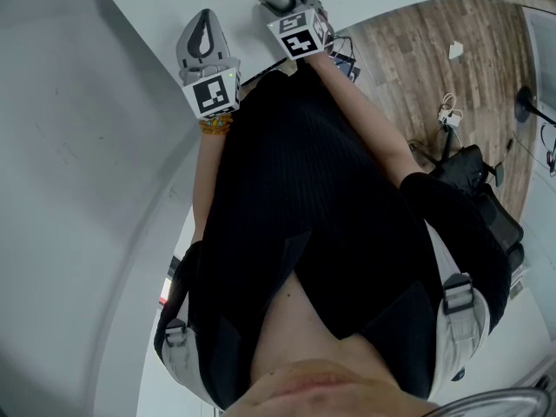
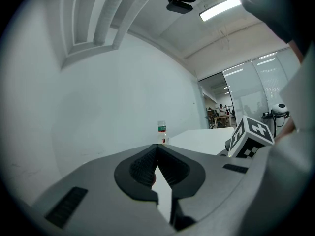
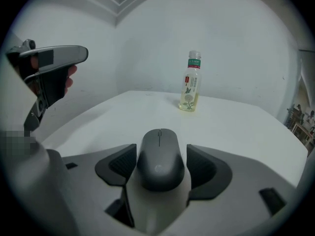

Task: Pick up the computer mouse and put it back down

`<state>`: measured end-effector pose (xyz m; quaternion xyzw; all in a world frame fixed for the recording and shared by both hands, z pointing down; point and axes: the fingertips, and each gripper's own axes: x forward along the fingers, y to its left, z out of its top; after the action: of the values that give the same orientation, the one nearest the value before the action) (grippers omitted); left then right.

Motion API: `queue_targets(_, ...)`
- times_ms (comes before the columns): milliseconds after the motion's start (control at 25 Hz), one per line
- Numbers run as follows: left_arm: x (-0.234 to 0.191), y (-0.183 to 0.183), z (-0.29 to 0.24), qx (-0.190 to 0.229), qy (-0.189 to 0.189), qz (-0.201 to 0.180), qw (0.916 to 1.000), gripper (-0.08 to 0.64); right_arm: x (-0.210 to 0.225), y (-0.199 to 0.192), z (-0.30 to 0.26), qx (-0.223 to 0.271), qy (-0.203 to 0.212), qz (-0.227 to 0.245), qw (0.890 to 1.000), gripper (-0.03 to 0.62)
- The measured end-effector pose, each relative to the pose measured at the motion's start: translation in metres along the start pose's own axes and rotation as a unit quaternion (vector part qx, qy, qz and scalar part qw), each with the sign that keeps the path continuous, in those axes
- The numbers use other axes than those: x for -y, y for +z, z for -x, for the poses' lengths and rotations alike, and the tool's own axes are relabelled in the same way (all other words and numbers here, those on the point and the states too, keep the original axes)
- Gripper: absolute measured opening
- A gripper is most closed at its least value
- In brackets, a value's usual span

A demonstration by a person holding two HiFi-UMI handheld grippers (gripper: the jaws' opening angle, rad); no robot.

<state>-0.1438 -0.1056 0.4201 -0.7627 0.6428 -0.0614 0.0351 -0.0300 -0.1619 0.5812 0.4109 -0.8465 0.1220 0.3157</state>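
Jaws of my right gripper [image 3: 160,165] clamp the mouse [image 3: 158,149] over the table [image 3: 236,127]; left gripper [image 2: 157,155] jaws pressed together, empty.

Left gripper [image 2: 157,147] held forward, jaws pressed together; right gripper [image 3: 161,165] jaws grip the mouse [image 3: 160,154].

Clear plastic bottle [image 3: 191,82] w/ white cap & green-red label stands upright on the white bench [image 3: 246,127], at 12 o'clock in the right gripper view, near the bench's far edge, pale wall behind. Head view: wood floor [image 1: 417,68] at 2 o'clock w/ white cables [image 1: 449,111] lying on it, dark chair [image 1: 486,194] at 3 o'clock. Left gripper view: ceiling strip light [image 2: 220,8] at 1 o'clock, glass partitions [image 2: 251,87] at 3 o'clock.
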Motion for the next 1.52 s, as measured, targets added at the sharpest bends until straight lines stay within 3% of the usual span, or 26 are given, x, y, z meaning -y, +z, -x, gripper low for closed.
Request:
queue_targets(720,0.004,0.002,-0.006,0.006,-0.003,0.003,1.0,0.003,-0.01,0.077,0.045,0.142,-0.001,0.008,0.99,0.285)
queue_targets(1040,0.001,0.006,-0.006,0.011,0.002,0.005,0.9999,0.003,-0.017,0.109,0.076,0.246,-0.006,0.036,0.969,0.284)
queue_targets(1240,0.0,0.005,-0.004,0.011,0.004,0.008,0.9999,0.003,-0.024,0.12,0.089,0.28,0.001,0.044,0.959,0.281)
queue_targets(1360,0.001,0.011,-0.005,0.018,0.004,0.01,0.9998,0.003,-0.025,0.127,0.101,0.309,0.0,0.047,0.95,0.19)
queue_targets(1520,-0.002,0.012,-0.004,0.021,0.008,0.008,0.9997,0.003,-0.03,0.132,0.109,0.334,0.004,0.045,0.942,0.153)
